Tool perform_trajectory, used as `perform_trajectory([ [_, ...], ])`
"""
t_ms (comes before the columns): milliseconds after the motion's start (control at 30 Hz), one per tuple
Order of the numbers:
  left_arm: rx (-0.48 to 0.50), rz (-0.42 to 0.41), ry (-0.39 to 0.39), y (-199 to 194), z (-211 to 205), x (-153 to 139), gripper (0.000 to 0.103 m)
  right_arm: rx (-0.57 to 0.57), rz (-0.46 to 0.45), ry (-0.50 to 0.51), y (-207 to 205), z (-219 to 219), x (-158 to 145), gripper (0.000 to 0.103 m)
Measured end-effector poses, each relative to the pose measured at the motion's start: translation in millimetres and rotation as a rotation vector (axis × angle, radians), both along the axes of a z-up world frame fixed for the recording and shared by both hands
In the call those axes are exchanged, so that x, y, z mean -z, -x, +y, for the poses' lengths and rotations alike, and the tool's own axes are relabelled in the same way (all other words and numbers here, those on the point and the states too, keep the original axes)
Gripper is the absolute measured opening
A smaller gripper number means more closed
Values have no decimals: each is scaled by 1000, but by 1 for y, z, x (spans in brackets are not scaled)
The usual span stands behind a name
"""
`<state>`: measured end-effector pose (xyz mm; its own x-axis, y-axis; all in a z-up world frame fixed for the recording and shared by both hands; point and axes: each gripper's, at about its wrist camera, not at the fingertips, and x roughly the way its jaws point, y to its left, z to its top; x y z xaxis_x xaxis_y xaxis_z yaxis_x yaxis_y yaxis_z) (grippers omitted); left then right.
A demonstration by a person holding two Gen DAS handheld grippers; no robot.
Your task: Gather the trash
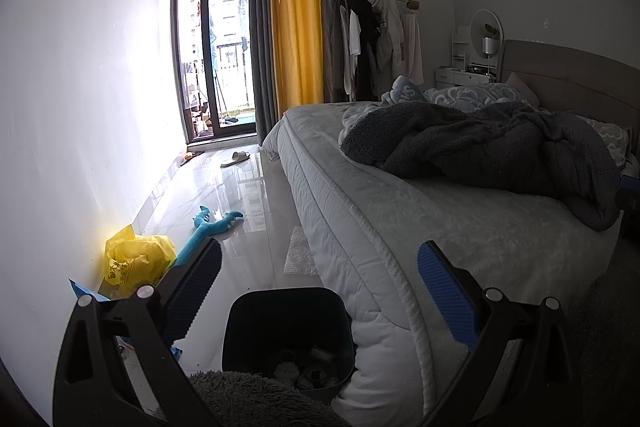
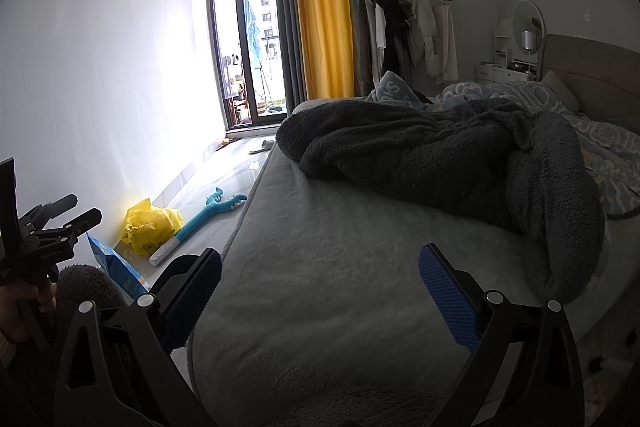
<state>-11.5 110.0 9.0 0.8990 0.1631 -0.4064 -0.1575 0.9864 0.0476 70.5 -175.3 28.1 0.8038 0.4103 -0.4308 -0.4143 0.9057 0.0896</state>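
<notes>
A dark trash bin (image 1: 256,311) stands on the floor against the bed corner, with some scraps at its bottom. My left gripper (image 1: 320,267) hangs open above and just behind it, nothing between its blue pads. A crumpled yellow plastic bag (image 1: 134,261) lies by the wall, beside a blue packet (image 1: 82,289). A sheet of bubble wrap (image 1: 298,251) lies on the floor at the bed's side. My right gripper (image 2: 320,267) is open over the mattress, holding nothing. The yellow bag (image 2: 150,227) and blue packet (image 2: 114,265) also show to its left.
A teal plush toy (image 1: 212,223) lies on the glossy tile floor. A grey blanket (image 2: 440,151) is heaped on the bed (image 2: 340,267). A slipper (image 1: 236,158) sits near the balcony door. A clothes rack (image 1: 372,43) and dresser stand beyond. A white wall runs along the left.
</notes>
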Motion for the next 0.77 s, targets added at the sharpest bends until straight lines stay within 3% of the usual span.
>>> perform_trajectory([
  [767,9,4,-6,0,0,1,100,-1,2,1,0,-1,-1,100],
])
